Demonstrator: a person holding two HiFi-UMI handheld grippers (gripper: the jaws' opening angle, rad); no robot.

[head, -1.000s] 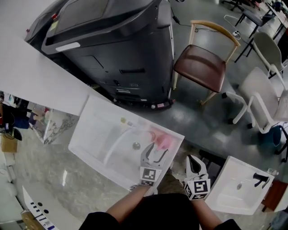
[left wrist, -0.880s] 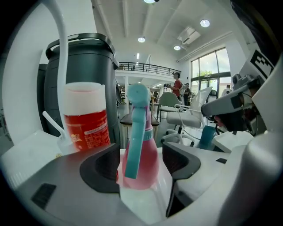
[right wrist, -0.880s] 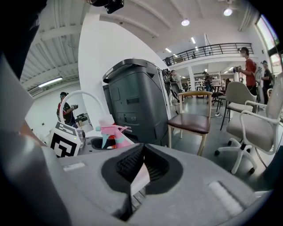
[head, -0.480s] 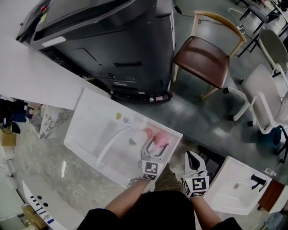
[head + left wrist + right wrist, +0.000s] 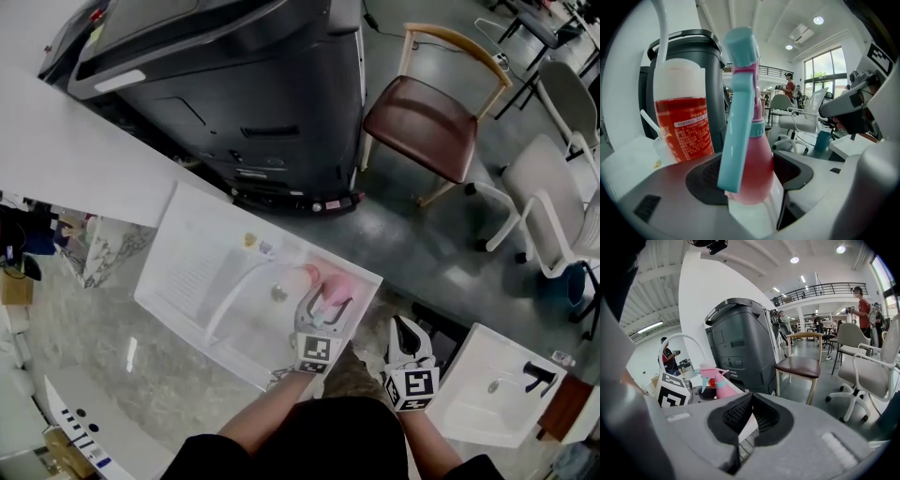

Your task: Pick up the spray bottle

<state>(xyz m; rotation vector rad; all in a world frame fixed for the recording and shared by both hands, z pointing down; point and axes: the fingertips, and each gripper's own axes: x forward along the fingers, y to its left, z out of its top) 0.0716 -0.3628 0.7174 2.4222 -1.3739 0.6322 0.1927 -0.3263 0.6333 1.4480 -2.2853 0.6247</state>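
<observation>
1. The big dark grey office copier [image 5: 234, 94] stands just behind the far edge of the wide white moulded sink basin [image 5: 192, 272], which I'll use to place everything else
2. A wooden-framed chair with a brown padded seat [image 5: 417, 127] sits on the floor well beyond the sink's far right corner
3. The left gripper [image 5: 326, 302] reaches into the sink's right-hand end. Its claw is spread as wide as it looks able to go, with the bottle standing between the pads and neither pad pressing on it
4. The right gripper [image 5: 403, 328] hangs just outside the sink's near right corner, its ribbed pads closed on each other with nothing in them
5. The pink plastic spray bottle with a teal trigger head [image 5: 336, 289] stands upright inside the sink, at its right end
6. I'd say the step in hand is the approach: the bottle is bracketed but not gripped. The next move calls for closing on the rounded body below the teal collar, then lifting straight up out of the sink
7. Only the left gripper view shows the gaps either side of the bottle [image 5: 752, 159], and a red-labelled, white-topped container [image 5: 682, 126] behind it. The head view alone shows where everything sits in the sink. The right gripper view sees the bottle [image 5: 723, 385] from the side, upright
</observation>
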